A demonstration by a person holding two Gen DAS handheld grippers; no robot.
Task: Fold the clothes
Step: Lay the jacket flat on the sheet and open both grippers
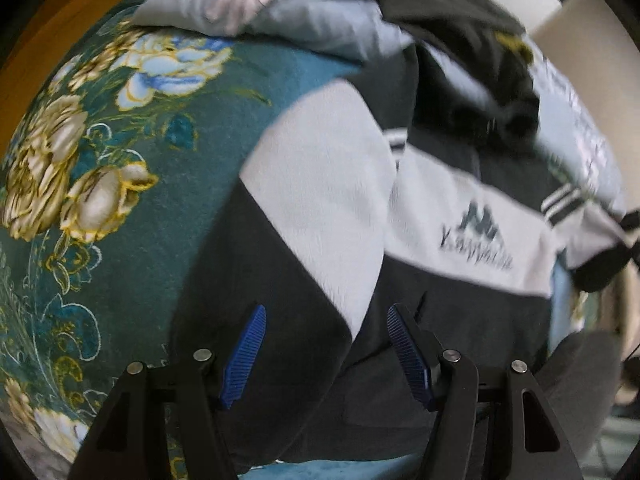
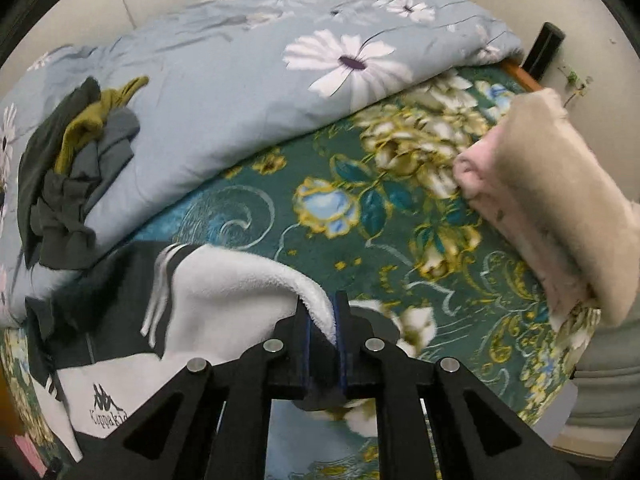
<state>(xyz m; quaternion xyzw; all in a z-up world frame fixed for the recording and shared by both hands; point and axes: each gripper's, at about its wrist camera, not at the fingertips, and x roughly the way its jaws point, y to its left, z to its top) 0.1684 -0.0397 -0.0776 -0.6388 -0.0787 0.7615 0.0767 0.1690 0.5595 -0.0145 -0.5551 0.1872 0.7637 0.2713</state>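
A black and white fleece jacket (image 1: 328, 184) with a Kappa logo lies on the green floral bedspread (image 1: 120, 160). My left gripper (image 1: 326, 344) is open, its blue pads (image 1: 244, 356) hovering over the jacket's black lower part. In the right wrist view my right gripper (image 2: 322, 320) is shut on a white fold of the same jacket (image 2: 224, 292) and lifts it off the bedspread (image 2: 360, 232).
A light blue daisy quilt (image 2: 224, 92) is bunched along the far side, with a pile of dark and olive clothes (image 2: 76, 168) on it. A folded pink and beige fleece (image 2: 552, 208) lies at the right. A wall stands behind.
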